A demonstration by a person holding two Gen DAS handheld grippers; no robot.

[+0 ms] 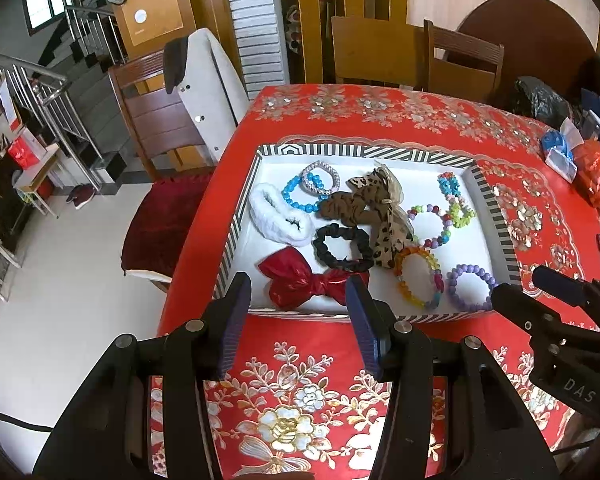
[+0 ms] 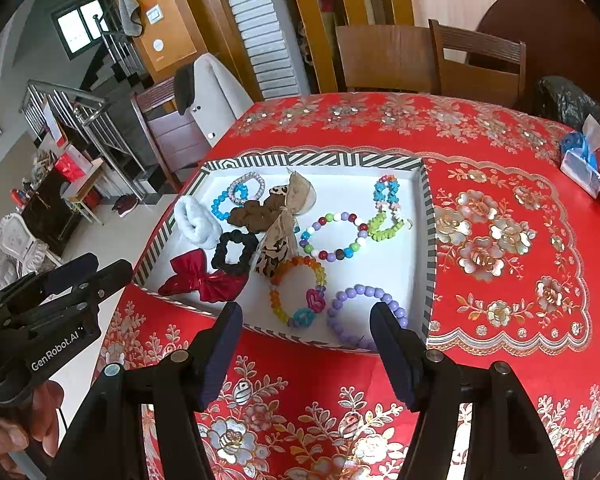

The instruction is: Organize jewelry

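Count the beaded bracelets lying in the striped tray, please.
6. Blue and clear ones at far left; star-bead and lime-green at far right; multicolour round-bead in the middle; orange rainbow and purple nearest. More may hide under the scrunchies.

A red floral cloth (image 1: 380, 128) covers the bench. At two o'clock on it lie a blue-and-white packet (image 1: 558, 152), a red bag (image 1: 598, 172) and a black bag (image 1: 540, 98). Two wooden chairs (image 2: 432, 60) stand at twelve o'clock. At ten o'clock a chair holds a white coat (image 1: 212, 80) and a maroon cushion (image 1: 160, 224). A steel-railed staircase (image 1: 52, 80) rises at nine o'clock.
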